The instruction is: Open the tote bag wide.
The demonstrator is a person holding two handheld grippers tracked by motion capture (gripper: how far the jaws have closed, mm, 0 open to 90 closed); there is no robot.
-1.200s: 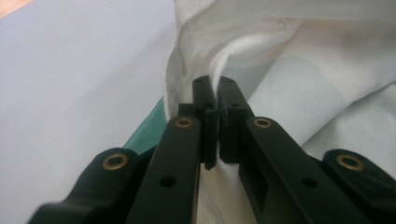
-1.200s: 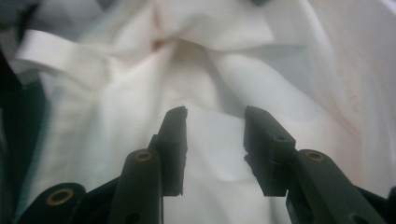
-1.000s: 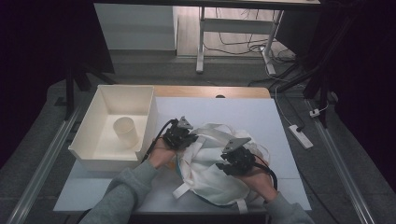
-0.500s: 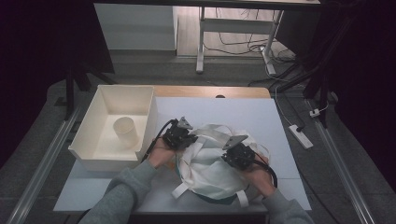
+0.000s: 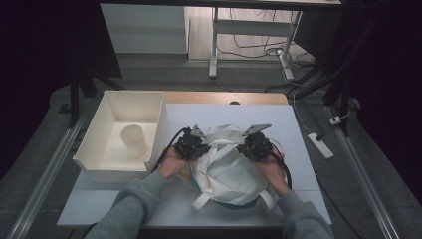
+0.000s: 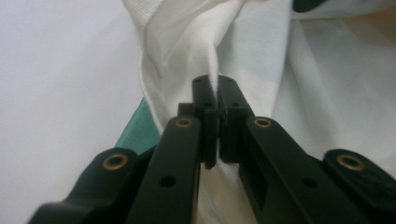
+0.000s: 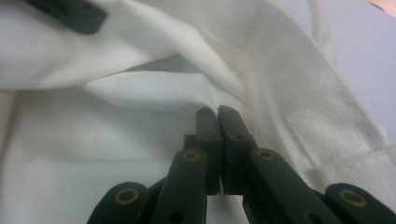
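no readable text, labels or numbers anywhere

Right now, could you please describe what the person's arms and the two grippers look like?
Both forearms wear grey sleeves. The left gripper and right gripper are black, each topped by a grey three-cornered plate and trailing a black cable. Their black fingers have brass-coloured rivets.

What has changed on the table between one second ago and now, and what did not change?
The right gripper moved away from the person and slightly left, up to level with the left gripper, taking its pinch of the white bag along. The bag now looks rounder, bunched between them. The left gripper hardly moved. Both remain shut on cloth. The bin and the cup inside it stayed put.
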